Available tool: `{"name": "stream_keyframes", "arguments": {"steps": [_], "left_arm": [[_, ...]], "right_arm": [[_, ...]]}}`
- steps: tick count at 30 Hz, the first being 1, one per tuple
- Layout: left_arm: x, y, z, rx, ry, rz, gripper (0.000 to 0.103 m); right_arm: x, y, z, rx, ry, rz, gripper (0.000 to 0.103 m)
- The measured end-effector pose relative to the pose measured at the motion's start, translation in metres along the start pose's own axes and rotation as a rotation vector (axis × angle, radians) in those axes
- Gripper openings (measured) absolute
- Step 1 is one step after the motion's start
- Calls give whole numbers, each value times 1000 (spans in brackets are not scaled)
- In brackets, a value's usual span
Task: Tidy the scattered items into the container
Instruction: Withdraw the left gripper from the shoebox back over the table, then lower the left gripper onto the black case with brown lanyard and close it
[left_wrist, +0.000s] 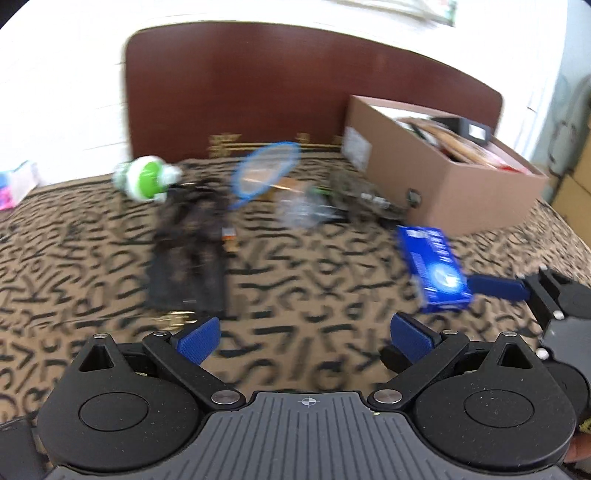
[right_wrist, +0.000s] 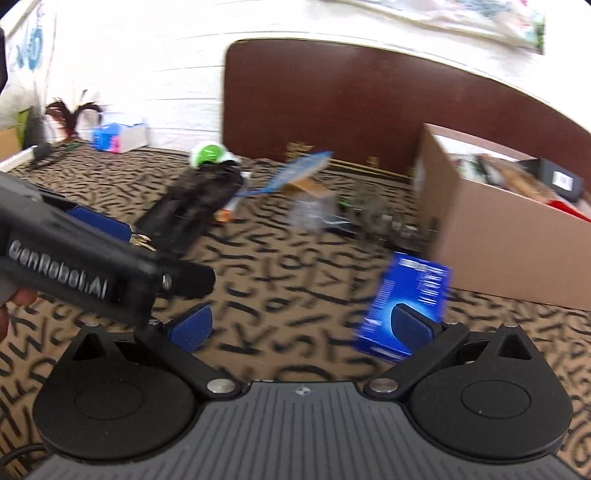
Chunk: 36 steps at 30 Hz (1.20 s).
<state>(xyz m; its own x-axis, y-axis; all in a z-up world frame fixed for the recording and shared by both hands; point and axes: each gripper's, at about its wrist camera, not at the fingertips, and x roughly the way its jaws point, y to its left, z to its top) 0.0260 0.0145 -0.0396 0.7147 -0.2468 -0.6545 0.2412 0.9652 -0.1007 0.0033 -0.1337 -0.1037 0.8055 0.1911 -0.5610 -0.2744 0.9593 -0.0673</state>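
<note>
A brown cardboard box (left_wrist: 443, 184) with several items inside stands at the back right of the patterned bed; it also shows in the right wrist view (right_wrist: 498, 251). A blue box (left_wrist: 434, 266) lies on the cover in front of it, also seen in the right wrist view (right_wrist: 402, 306). A green-white bottle (left_wrist: 146, 179), a black pouch (left_wrist: 188, 254), a blue mesh racket (left_wrist: 264, 170) and clear plastic (left_wrist: 303, 212) lie scattered. My left gripper (left_wrist: 304, 336) is open and empty above the cover. My right gripper (right_wrist: 301, 326) is open, its right finger beside the blue box.
A dark wooden headboard (left_wrist: 258, 92) closes off the back of the bed. A blue-pink packet (right_wrist: 114, 136) and a feather duster (right_wrist: 70, 114) lie at the far left. The left gripper's body (right_wrist: 74, 266) crosses the left of the right wrist view.
</note>
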Motion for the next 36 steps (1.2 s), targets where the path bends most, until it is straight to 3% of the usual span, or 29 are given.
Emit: {"name": "stream_keyframes", "arguments": {"steps": [3, 10, 22, 27, 31, 32, 34, 36], "left_arm": [[-2, 26, 3, -22, -12, 68, 103], [15, 74, 19, -79, -6, 121, 103], [55, 109, 38, -100, 73, 12, 100], [68, 107, 42, -67, 110, -19, 91], [75, 105, 45, -49, 131, -47, 85], [77, 106, 46, -52, 137, -56, 79], [79, 107, 46, -63, 148, -66, 71], [77, 107, 46, -73, 155, -81, 61]], "right_arm": [[10, 13, 4, -4, 10, 38, 103], [39, 30, 20, 50, 4, 138, 102], [89, 59, 42, 53, 2, 270, 95], [107, 62, 45, 103, 23, 290, 86], [118, 65, 46, 120, 39, 289, 85], [119, 66, 45, 115, 35, 287, 85], [119, 65, 44, 111, 30, 297, 70], [116, 63, 43, 99, 29, 289, 67]]}}
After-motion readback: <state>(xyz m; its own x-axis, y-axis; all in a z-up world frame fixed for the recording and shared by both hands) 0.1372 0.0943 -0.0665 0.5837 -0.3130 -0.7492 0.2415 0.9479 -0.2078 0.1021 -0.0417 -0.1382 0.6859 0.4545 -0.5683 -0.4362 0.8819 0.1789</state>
